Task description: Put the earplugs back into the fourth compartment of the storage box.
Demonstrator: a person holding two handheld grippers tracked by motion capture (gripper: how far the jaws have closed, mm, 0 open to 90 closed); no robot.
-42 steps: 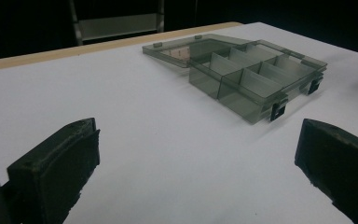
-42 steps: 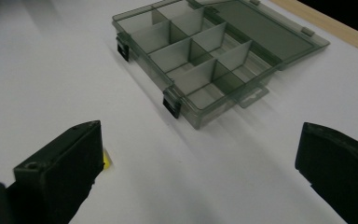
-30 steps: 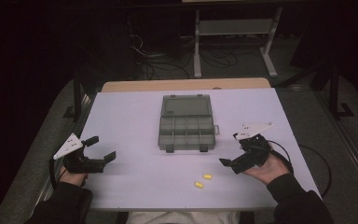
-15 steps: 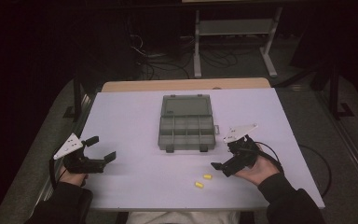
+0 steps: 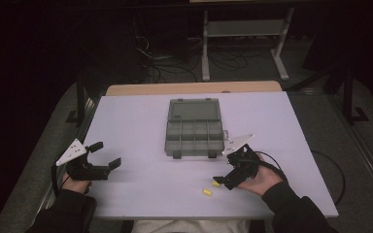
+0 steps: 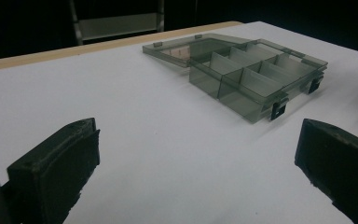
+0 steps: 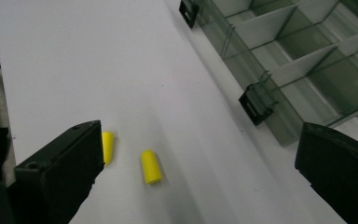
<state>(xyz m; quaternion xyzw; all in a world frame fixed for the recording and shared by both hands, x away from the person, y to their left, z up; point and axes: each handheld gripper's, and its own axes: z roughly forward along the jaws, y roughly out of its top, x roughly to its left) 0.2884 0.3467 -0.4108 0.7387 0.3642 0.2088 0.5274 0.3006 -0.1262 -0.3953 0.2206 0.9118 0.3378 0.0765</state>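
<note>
A smoky-grey compartment box (image 5: 194,138) lies open mid-table, its lid (image 5: 194,109) folded flat behind it; it also shows in the left gripper view (image 6: 256,79) and the right gripper view (image 7: 307,70). Two small yellow plugs (image 5: 215,183) (image 5: 207,192) lie on the white table in front of the box. My right gripper (image 5: 226,168) is open and low over them. In its own view (image 7: 203,140) one plug (image 7: 151,166) lies between the jaws, and the other (image 7: 107,147) sits half hidden behind the left jaw. My left gripper (image 5: 106,155) (image 6: 200,140) rests open at the front left, holding nothing.
The white table (image 5: 136,121) ends in a wooden strip (image 5: 189,88) at the back. Beyond it, the dark floor holds cables and a metal shelf stand (image 5: 245,29). The box's black latches (image 7: 255,103) face my side.
My right gripper has moved left and toward the front edge, coming down over the yellow plugs. The left gripper, the box and the plugs have stayed put.
</note>
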